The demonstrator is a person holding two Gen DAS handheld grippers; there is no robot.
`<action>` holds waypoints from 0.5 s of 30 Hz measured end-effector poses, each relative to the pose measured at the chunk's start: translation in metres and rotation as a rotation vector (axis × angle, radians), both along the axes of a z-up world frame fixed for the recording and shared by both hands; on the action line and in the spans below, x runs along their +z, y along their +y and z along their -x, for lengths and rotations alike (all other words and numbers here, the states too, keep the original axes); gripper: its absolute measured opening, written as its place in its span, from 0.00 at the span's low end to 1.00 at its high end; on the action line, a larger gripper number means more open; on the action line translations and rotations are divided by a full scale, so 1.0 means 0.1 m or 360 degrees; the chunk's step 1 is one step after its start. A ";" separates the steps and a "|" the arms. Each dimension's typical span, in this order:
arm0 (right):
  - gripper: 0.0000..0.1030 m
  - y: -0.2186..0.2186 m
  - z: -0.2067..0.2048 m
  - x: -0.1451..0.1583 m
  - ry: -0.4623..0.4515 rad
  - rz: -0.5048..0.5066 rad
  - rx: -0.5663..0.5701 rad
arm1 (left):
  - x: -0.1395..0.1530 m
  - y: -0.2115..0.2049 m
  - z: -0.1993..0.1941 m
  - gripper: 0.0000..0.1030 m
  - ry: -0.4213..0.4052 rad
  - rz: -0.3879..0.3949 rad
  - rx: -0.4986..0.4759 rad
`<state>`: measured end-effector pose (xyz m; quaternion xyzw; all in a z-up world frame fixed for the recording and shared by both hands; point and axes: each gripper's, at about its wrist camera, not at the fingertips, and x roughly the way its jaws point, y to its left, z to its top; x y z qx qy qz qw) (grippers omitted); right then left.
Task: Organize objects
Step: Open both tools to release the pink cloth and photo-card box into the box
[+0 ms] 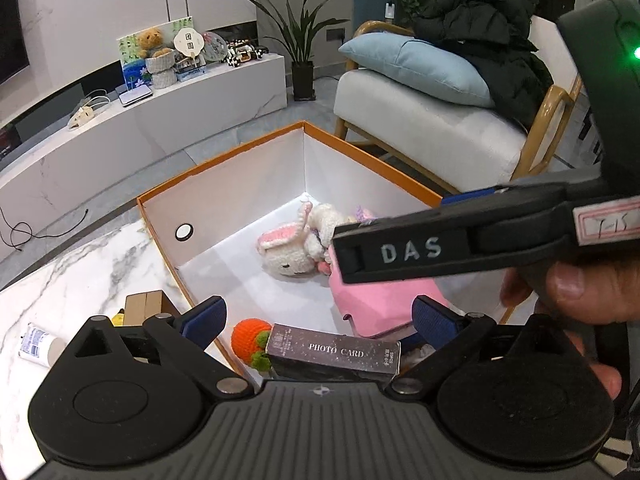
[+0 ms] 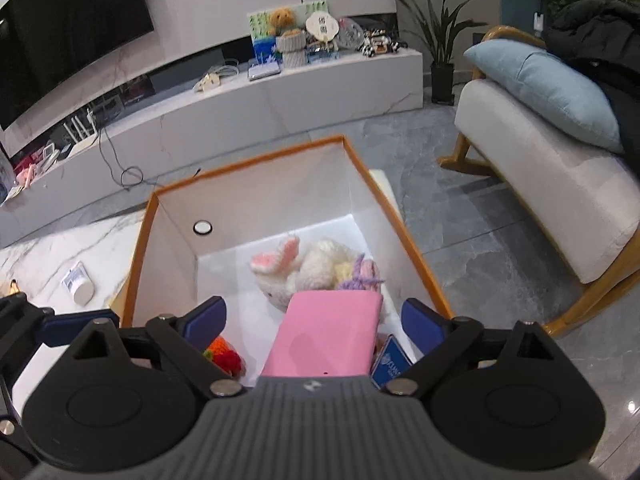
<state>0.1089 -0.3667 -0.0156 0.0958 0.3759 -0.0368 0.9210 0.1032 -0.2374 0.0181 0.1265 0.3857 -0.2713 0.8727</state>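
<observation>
An orange-rimmed white box (image 1: 224,162) (image 2: 248,160) stands on the marble table. Inside it lie a crocheted white bunny (image 1: 288,252) (image 2: 296,268), a pink case (image 1: 376,304) (image 2: 332,332), an orange crocheted toy (image 1: 250,338) (image 2: 224,354) and a dark "PHOTO CARD" box (image 1: 336,354). My left gripper (image 1: 320,320) is open over the box's near end, above the photo card box. My right gripper (image 2: 314,316) is open over the pink case; it crosses the left wrist view (image 1: 460,240) from the right.
A white tube (image 1: 38,344) (image 2: 78,282) and a small brown carton (image 1: 146,308) lie on the marble table (image 1: 80,264) left of the box. A blue card (image 2: 390,366) sits beside the pink case. An armchair (image 1: 420,128) stands on the floor beyond.
</observation>
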 end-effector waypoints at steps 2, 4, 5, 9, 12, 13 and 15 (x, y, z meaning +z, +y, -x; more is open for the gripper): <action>0.92 0.00 0.03 0.05 -0.0024 0.0006 -0.0021 | 0.02 0.02 0.01 1.00 -0.0010 0.0006 0.0005; 0.92 -0.01 0.06 0.09 -0.0039 0.0006 -0.0033 | 0.05 0.05 0.01 1.00 -0.0021 0.0018 0.0013; 0.92 -0.01 0.07 0.11 -0.0044 0.0015 -0.0038 | 0.07 0.07 0.00 1.00 -0.0026 0.0034 0.0021; 0.92 0.01 0.12 0.20 -0.0062 0.0043 -0.0047 | 0.16 0.21 0.02 1.00 -0.0032 0.0147 0.0067; 0.92 0.04 0.17 0.28 -0.0083 0.0058 -0.0052 | 0.20 0.29 0.05 1.00 -0.0053 0.0162 0.0087; 0.91 0.05 0.19 0.30 -0.0089 0.0063 -0.0052 | 0.22 0.32 0.06 1.00 -0.0062 0.0165 0.0092; 0.91 0.09 0.22 0.36 -0.0107 0.0068 -0.0051 | 0.26 0.40 0.08 1.00 -0.0073 0.0189 0.0103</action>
